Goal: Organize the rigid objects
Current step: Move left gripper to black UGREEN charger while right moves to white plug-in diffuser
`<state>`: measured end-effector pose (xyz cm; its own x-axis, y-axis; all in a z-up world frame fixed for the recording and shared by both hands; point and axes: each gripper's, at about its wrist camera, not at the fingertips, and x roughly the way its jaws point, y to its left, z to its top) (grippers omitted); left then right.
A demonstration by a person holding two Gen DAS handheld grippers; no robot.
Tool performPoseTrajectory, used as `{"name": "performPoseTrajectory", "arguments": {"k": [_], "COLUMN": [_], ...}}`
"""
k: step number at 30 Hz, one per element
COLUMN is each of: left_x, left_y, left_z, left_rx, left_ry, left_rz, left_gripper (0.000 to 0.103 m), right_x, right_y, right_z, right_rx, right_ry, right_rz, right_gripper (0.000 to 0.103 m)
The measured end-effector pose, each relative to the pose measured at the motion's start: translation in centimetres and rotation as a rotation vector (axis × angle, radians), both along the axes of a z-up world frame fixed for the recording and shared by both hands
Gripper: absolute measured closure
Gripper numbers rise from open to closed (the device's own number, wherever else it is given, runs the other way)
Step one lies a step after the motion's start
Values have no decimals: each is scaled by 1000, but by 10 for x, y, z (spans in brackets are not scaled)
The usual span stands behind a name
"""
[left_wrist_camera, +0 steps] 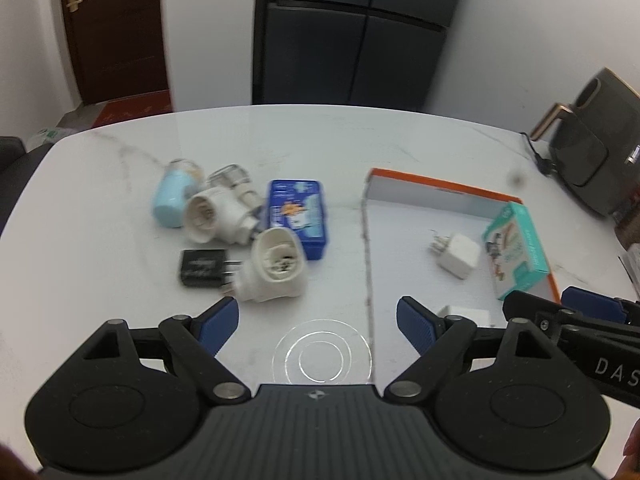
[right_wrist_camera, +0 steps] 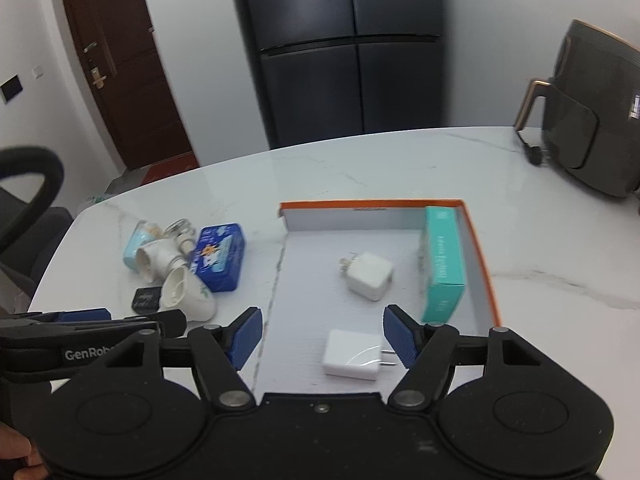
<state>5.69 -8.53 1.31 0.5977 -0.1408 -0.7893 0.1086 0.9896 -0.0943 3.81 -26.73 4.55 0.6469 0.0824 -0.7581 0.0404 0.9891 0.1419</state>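
Left gripper: we find its blue-padded jaws spread wide with nothing between them, hovering over bare marble just left of the tray's near corner.
Right gripper: we record it likewise wide open and empty, poised above the tray's near end, over the flat white charger.
Tray: shallow, white inside with an orange rim, lying on the right half of the table.
Tray contents: we count a teal box standing against the right wall, a square white plug adapter mid-floor, and a flat white charger at the near end, prongs pointing right.
Loose pile, table left: we list a blue tin, a pale blue bottle, a clear-capped piece, two white plug-in units, and a black adapter, all clustered, several touching.
Surroundings: dark refrigerator, brown door, grey air fryer at the table's far right.
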Motion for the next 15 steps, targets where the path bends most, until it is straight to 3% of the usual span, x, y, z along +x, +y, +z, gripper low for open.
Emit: {"name": "performPoseTrajectory", "arguments": {"k": [15], "left_x": [-7], "left_y": [60], "left_z": [-2], "left_rx": [1], "left_ry": [14], "left_rz": [116], "left_gripper": [14], "right_x": [7], "right_y": [45], "right_z": [-5], "right_rx": [2], "right_ry": [14], "right_rz": [94], "right_gripper": [22]}}
